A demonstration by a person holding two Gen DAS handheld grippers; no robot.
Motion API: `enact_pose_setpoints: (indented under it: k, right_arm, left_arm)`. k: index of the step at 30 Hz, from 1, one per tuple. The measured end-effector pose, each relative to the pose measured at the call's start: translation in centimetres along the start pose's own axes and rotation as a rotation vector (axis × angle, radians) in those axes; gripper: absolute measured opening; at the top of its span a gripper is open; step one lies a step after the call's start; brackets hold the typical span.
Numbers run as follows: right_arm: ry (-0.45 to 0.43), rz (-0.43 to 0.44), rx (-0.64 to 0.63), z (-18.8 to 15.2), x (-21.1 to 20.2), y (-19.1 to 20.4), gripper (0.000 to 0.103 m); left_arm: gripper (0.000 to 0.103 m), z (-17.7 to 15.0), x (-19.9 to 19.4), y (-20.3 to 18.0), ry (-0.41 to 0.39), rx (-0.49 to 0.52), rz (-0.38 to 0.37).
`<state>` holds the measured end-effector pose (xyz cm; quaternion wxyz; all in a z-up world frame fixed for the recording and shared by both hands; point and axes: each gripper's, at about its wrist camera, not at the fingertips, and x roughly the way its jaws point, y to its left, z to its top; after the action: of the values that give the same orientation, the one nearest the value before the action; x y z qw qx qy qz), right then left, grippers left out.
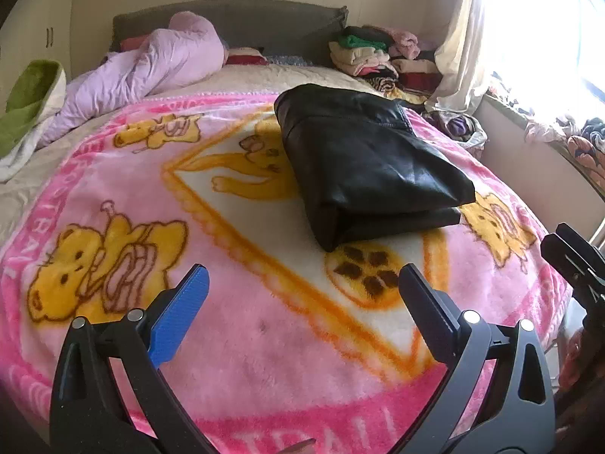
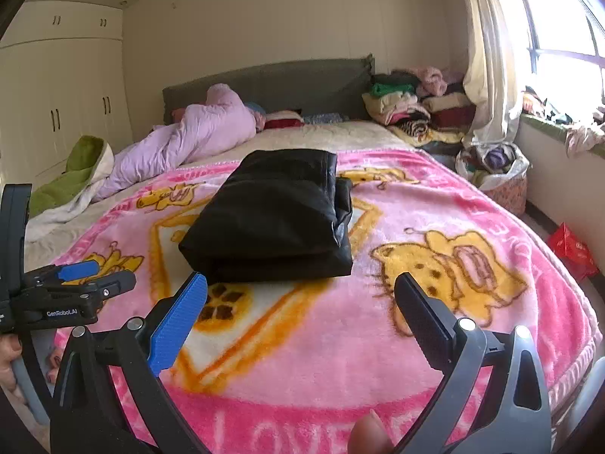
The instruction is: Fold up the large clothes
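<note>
A black leather-like garment (image 1: 363,162) lies folded into a thick rectangle on the pink cartoon blanket (image 1: 113,196); it also shows in the right wrist view (image 2: 272,215). My left gripper (image 1: 302,283) is open and empty, held over the blanket short of the garment's near edge. My right gripper (image 2: 300,287) is open and empty, also just short of the garment. The left gripper also shows from the side at the left edge of the right wrist view (image 2: 98,274). The right gripper shows at the right edge of the left wrist view (image 1: 574,257).
A lilac duvet (image 1: 151,68) and green cloth (image 1: 26,102) lie at the bed's far left. A pile of folded clothes (image 1: 378,56) sits by the grey headboard (image 1: 234,19). A basket of clothes (image 2: 495,174), curtain (image 2: 487,56) and window ledge are on the right. White wardrobes (image 2: 56,94) stand left.
</note>
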<state>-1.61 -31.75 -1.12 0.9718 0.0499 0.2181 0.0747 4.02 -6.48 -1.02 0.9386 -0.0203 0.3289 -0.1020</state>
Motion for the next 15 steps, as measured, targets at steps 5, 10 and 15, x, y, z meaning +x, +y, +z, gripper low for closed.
enact_pose_setpoints:
  k: [5,10,15]
  right_arm:
    - [0.044,0.011,0.005,-1.0,0.6,0.1,0.099]
    - [0.104,-0.012,-0.011,-1.8,1.9,0.5,0.099]
    - [0.127,0.003,0.008,-2.0,2.5,0.6,0.099]
  left_arm:
    - [0.094,-0.5,-0.4,0.2,-0.016,-0.013,0.014]
    - [0.094,-0.9,-0.2,0.6,-0.015,-0.031,0.003]
    - [0.094,-1.0,0.1,0.7,-0.004,-0.031,0.014]
